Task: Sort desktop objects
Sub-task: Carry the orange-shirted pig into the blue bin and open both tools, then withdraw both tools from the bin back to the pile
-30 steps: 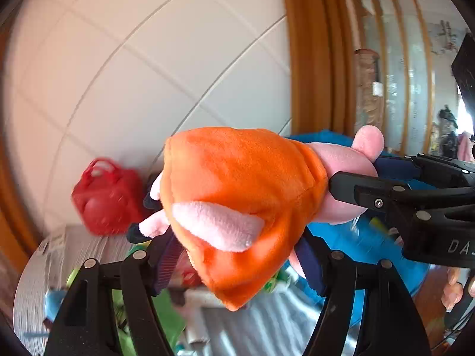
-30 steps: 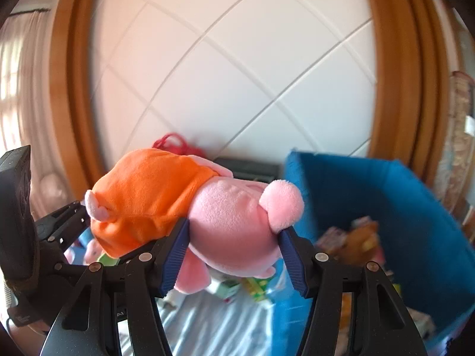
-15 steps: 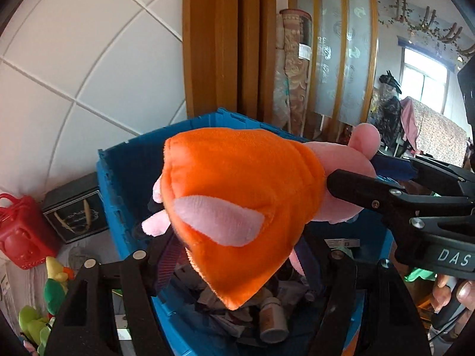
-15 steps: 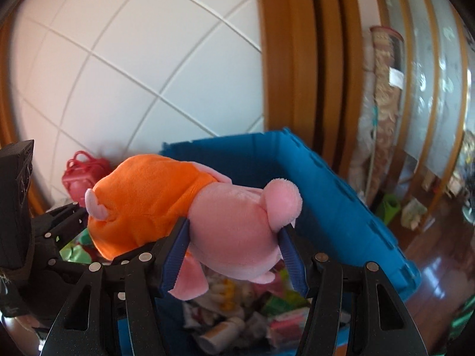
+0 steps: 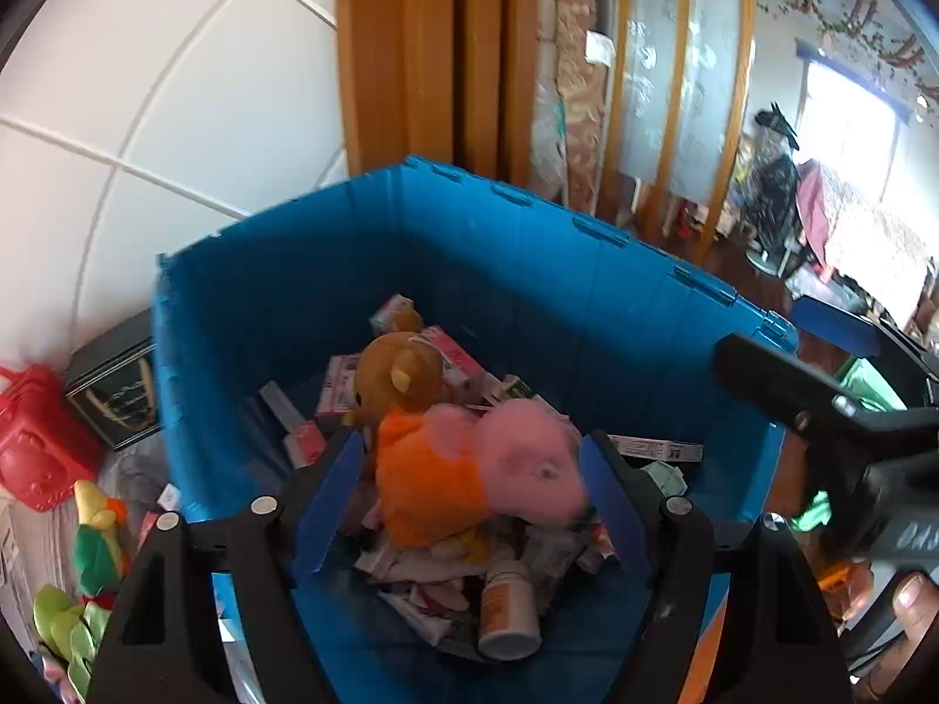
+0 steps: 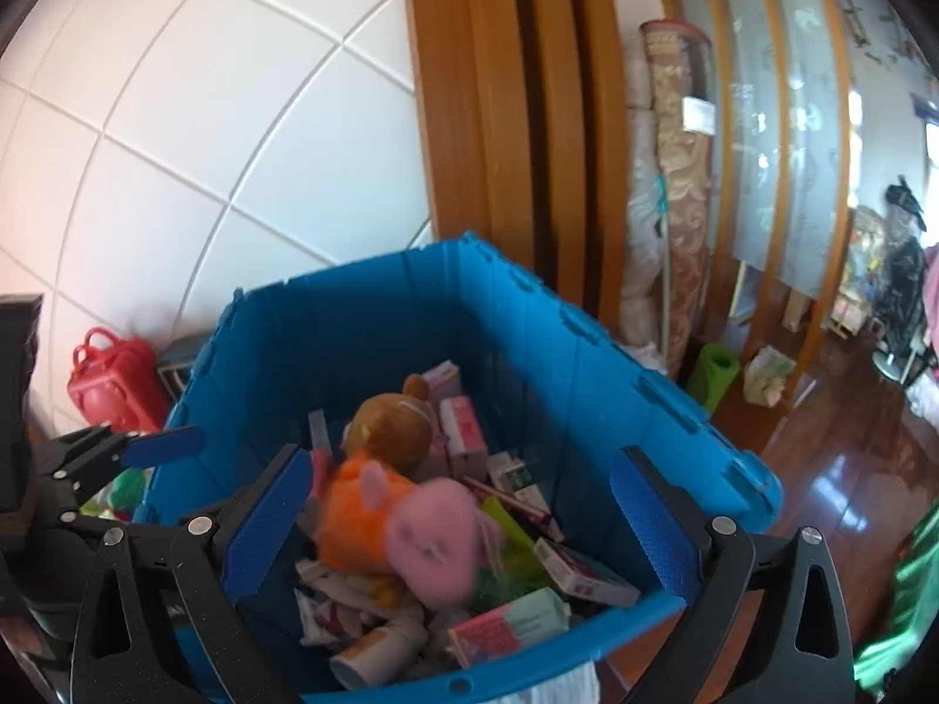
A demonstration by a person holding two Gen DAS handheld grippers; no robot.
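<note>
Both tongs have swung from the white tiled wall to over the big blue plastic crate (image 5: 281, 317), and we have let go. Our pink plush pig in its orange dress (image 5: 469, 475) now lies loose inside on the boxes, beside a brown teddy bear (image 5: 399, 372). Right tongs (image 6: 469, 522) and left tongs (image 5: 469, 493) are opening, empty, so the toy drops clear.
</note>
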